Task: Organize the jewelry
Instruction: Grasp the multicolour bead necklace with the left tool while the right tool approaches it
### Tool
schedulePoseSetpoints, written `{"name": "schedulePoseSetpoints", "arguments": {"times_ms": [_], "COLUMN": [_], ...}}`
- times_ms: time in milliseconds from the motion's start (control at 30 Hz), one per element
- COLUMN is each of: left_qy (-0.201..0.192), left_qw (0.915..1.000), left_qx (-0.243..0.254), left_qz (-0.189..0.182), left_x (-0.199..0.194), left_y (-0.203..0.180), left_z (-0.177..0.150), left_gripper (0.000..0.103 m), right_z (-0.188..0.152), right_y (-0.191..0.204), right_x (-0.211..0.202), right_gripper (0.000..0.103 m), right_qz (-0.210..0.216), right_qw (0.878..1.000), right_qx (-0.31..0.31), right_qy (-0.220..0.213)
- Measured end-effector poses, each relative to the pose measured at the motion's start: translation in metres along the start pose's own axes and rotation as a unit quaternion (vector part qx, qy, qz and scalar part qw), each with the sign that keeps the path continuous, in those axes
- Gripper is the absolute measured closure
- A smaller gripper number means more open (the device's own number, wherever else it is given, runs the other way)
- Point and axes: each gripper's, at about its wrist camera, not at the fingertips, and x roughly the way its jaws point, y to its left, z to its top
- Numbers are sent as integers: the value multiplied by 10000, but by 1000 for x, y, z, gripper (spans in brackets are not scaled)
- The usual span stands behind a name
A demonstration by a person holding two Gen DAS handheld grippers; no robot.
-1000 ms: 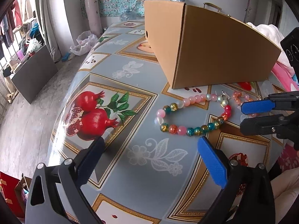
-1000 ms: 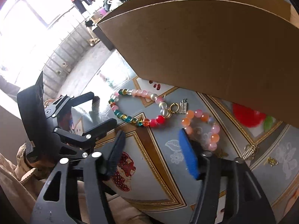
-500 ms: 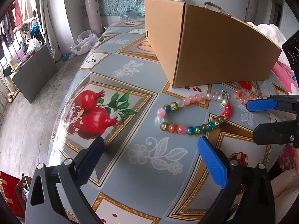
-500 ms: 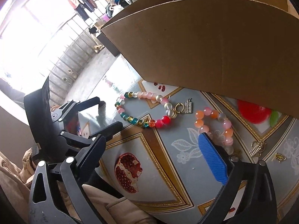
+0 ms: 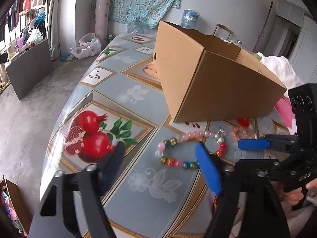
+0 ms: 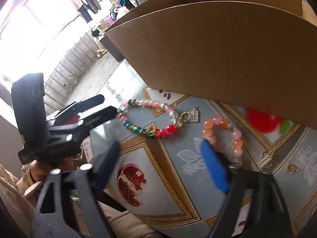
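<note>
A multicoloured bead strand [image 5: 172,161] [image 6: 150,131] lies in a loop on the pomegranate-print tablecloth [image 5: 138,188], in front of a cardboard box [image 5: 214,83] [image 6: 218,55]. A smaller orange and pink bracelet [image 5: 240,132] [image 6: 235,136] lies to its right. My left gripper [image 5: 160,166] [image 6: 101,108] hovers just short of the strand. Its jaws are closing, with nothing pressed between them. My right gripper [image 6: 160,166] [image 5: 251,153] hangs near the bracelet, its blue finger covering part of it. Its jaws are also closing on nothing.
A silver charm [image 6: 195,115] lies at the strand's clasp. Small metal pieces [image 6: 267,158] and a gold piece [image 6: 292,166] lie further right. The box stands close behind the jewelry. The table's rounded edge drops to the floor on the left. White cloth [image 5: 277,67] is piled behind the box.
Both grippers' jaws have narrowed from their wide stance half a second ago. The left gripper has rolled a little. The jewelry lies where it was.
</note>
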Motion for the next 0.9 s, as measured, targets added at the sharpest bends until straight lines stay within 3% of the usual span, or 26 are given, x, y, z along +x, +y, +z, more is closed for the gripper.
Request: {"name": "schedulePoseSetpoints", "arguments": {"times_ms": [67,200,300,467,733,900], "left_qy": [47,204,289,166,228,285], "left_qw": [10000,9996,9991,9977,9977,9979], "left_qx": [18,217,280,462,559,490], "left_qz": [-11,25,128,463,309,310], "left_x": [5,14,22,22,5,-4], "left_y": [-2,-10,-12,-16,-14,-9], "left_z": [4,6,3,-3,-20,-29], "left_gripper": [48,56,63,90,94,94], "right_z": [1,1,1,0,-1,2], "right_y": [-5,-12,-16,-14,-8,-1], "right_x": [-1,-3,-5,-6,-11,-6], "right_gripper": [48,60,64,68,69,75], "right_qz": [15,28,25,16,-25,10], "right_qw": [9999,9997,9996,9998,9998,9999], "right_qx": [105,235,258,204,125,-25], "right_qy": [-11,-41,-63,-62,-123,-107]}}
